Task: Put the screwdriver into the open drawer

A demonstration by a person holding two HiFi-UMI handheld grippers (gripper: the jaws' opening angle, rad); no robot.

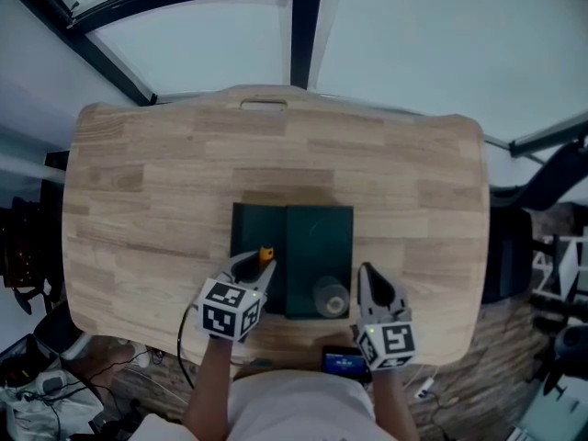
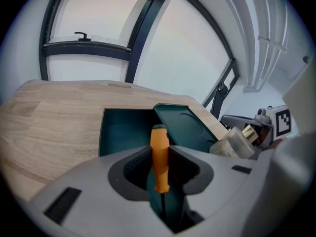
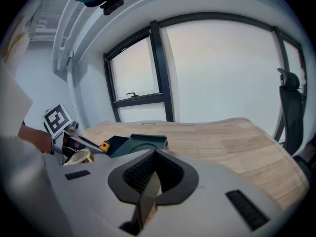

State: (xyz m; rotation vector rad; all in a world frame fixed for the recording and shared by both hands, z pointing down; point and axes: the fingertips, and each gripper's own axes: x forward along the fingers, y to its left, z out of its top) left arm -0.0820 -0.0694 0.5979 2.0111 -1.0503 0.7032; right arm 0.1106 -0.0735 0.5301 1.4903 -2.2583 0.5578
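My left gripper (image 1: 260,269) is shut on a screwdriver (image 1: 266,254) with an orange handle. In the left gripper view the screwdriver (image 2: 159,157) stands upright between the pads, its handle end pointing away over the open drawer (image 2: 123,130). The drawer (image 1: 254,232) is the dark green open compartment on the left side of a dark green box (image 1: 320,246) in the middle of the wooden table (image 1: 147,200). My right gripper (image 1: 367,281) hovers at the box's right front corner, shut with nothing in it. Its pads (image 3: 140,174) meet in the right gripper view.
A roll of tape (image 1: 331,297) lies on the box's near right part, just left of the right gripper; it also shows as tape (image 2: 237,139). A dark chair (image 1: 551,182) stands right of the table. Windows with dark frames (image 2: 133,48) lie beyond the far edge.
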